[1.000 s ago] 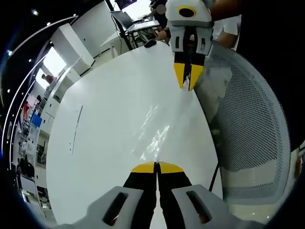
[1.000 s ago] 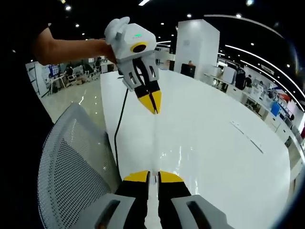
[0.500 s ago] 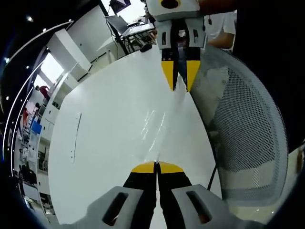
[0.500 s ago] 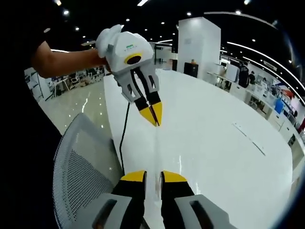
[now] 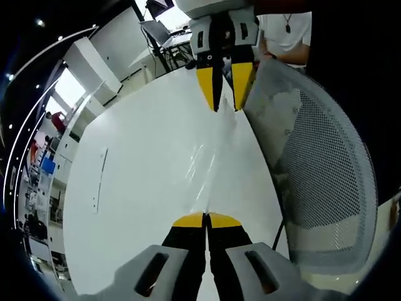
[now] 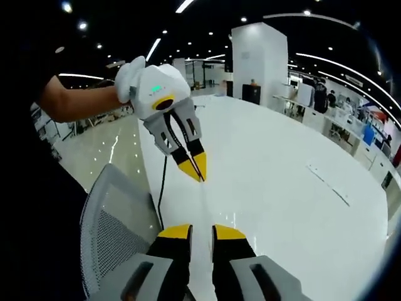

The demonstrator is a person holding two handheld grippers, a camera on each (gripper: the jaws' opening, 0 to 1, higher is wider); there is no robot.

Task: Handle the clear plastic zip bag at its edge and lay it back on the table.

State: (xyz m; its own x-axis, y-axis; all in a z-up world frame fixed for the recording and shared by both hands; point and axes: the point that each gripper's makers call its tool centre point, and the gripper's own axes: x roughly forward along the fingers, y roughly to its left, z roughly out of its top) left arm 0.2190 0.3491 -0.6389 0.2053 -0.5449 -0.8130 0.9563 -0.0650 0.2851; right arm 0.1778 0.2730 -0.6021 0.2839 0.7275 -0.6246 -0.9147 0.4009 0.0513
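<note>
The clear plastic zip bag shows as faint glints on the white table, stretching away from my left gripper. That gripper is shut on the bag's near edge. In the right gripper view the left gripper hangs shut over the table, and the bag runs as a thin sheen below it. My right gripper stands open with nothing between its fingers. In the left gripper view the right gripper hovers open above the bag's far end, apart from it.
A grey mesh chair stands against the table's edge, with a black cable dropping between chair and table. A long narrow slot lies in the tabletop. A person in a white shirt and desks stand beyond the far end.
My right gripper opened, let go of the bag's far edge and pulled back from it. My left gripper stays shut on the near edge.
</note>
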